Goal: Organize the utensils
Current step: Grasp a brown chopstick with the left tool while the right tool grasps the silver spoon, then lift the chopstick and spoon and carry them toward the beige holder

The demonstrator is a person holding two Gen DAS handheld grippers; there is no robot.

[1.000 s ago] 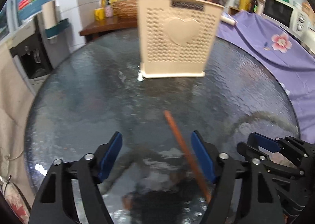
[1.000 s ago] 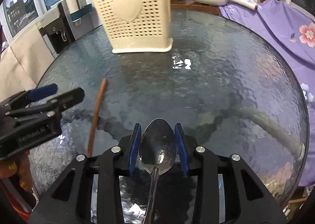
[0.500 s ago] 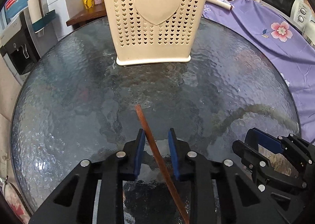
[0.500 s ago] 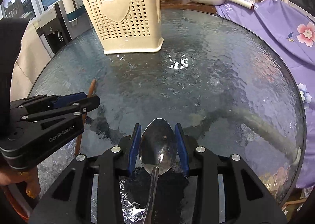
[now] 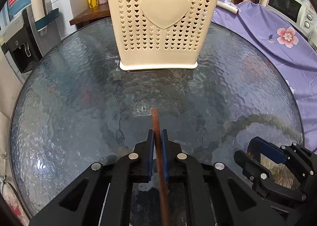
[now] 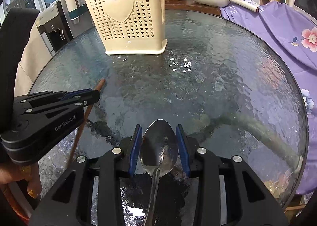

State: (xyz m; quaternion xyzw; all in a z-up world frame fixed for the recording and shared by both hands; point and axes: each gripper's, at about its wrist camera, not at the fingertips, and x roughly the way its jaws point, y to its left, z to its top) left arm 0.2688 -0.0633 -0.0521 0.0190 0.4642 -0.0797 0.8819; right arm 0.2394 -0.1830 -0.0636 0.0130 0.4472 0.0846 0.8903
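- There are 2 grippers, 1 brown chopstick, 1 metal spoon and 1 cream basket on 1 round glass table (image 5: 69, 91).
- The left gripper (image 5: 157, 136) has just been closing. Its 2 blue pads now pinch the chopstick (image 5: 155, 120), which pokes out a little way past the tips.
- In the right wrist view the chopstick (image 6: 100, 85) slants down under the left gripper (image 6: 95, 95), with its low end near the person's hand (image 6: 29, 184).
- The right gripper (image 6: 158, 142) is partly closed, with the bowl of the spoon (image 6: 158, 146) between its 2 blue pads. The pads sit right at the bowl's sides. The spoon handle runs back under the gripper.
- The basket (image 5: 160, 25) stands upright straight ahead of the left gripper, well apart from it. It has heart holes and 1 big heart on the front. A few utensil tops stick out of it; I cannot count them.
- The glass between both grippers and the basket (image 6: 126, 21) is bare.
- The table edge curves close behind both grippers. A purple cloth (image 6: 287, 33) lies past the edge to the right of the right gripper.
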